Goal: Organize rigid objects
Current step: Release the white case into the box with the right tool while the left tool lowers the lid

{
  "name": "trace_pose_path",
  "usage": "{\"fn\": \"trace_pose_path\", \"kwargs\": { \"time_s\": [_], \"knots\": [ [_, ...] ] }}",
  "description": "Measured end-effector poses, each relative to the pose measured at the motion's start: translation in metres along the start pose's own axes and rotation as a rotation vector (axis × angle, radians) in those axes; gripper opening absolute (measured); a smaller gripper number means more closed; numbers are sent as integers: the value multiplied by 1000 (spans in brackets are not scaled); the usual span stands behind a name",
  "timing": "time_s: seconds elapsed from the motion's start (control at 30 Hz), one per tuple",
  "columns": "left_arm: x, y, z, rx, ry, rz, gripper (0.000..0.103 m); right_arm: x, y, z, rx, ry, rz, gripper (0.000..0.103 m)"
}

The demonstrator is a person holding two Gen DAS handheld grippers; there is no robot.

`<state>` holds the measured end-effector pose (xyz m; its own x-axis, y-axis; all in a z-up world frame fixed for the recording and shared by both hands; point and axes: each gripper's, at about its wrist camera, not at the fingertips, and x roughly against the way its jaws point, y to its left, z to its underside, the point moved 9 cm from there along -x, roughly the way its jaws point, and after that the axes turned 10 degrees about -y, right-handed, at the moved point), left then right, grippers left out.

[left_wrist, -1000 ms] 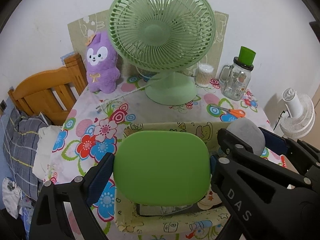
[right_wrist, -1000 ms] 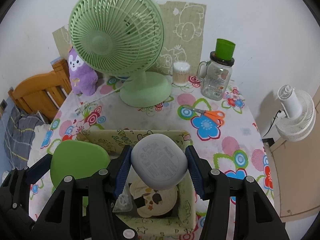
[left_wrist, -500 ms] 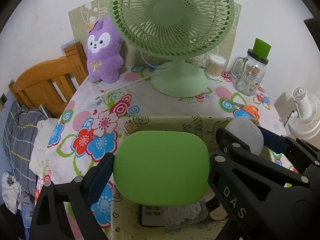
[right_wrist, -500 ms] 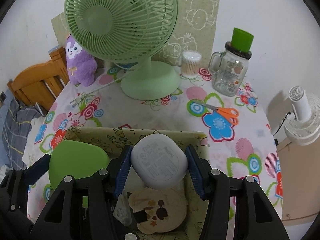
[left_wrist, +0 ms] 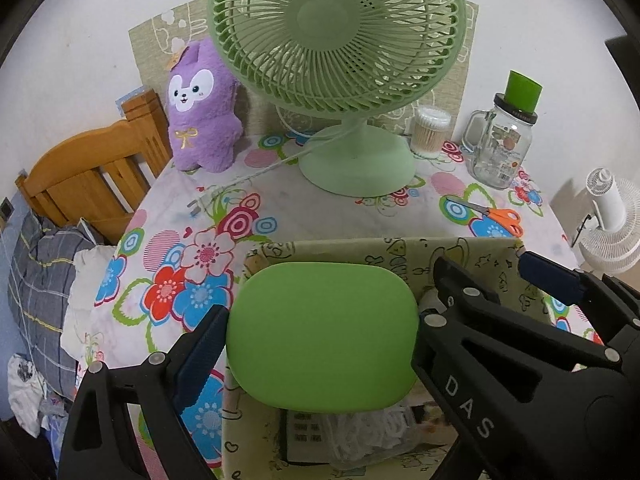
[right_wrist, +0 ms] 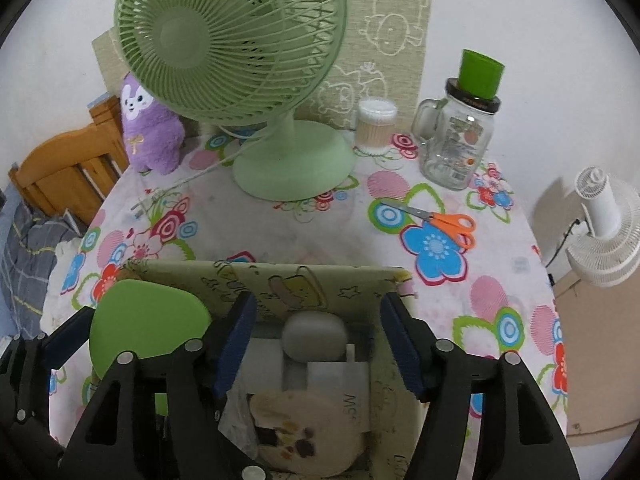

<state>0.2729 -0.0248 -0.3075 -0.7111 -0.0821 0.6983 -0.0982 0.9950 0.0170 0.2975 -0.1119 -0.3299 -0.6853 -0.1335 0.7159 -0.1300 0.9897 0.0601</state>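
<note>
The left tongs clamp a smooth, rounded green case over the fabric storage box. The right tongs have just been opening, standing apart above a matte grey rounded case lying inside. Beyond, orange-handled scissors lie on the floral tabletop.

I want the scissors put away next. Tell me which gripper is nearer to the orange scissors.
Right. The right gripper is open over the box, just below the orange scissors. The left gripper, holding the green case, is on the box's far side.
</note>
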Motion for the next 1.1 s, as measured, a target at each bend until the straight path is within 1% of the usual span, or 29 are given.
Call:
{"fn": "trace_pose_path", "kwargs": {
  "time_s": [0.13, 0.3, 0.57, 0.63, 0.77, 0.97, 1.1],
  "knots": [
    [3, -8, -2, -1, 2, 24, 95, 9, -9, -2, -3, -10, 31, 72],
    [10, -22, -7, -18, -12, 60, 95, 25, -27, -6, -11, -33, 87, 83],
    [10, -46, -9, -57, -10, 109, 95, 37, -54, 0, -69, -26, 138, 86],
    [8, -51, -7, -63, 1, 118, 95, 39, -60, 3, -80, -18, 144, 88],
    [4, -57, -3, -76, 17, 126, 95, 42, -72, 9, -101, -5, 164, 89],
    [-8, -63, 10, -124, 92, 129, 95, 38, -81, 22, -115, 24, 185, 89],
    [-15, -60, 19, -123, 127, 123, 95, 31, -81, 29, -128, 49, 182, 89]
  ]
}}
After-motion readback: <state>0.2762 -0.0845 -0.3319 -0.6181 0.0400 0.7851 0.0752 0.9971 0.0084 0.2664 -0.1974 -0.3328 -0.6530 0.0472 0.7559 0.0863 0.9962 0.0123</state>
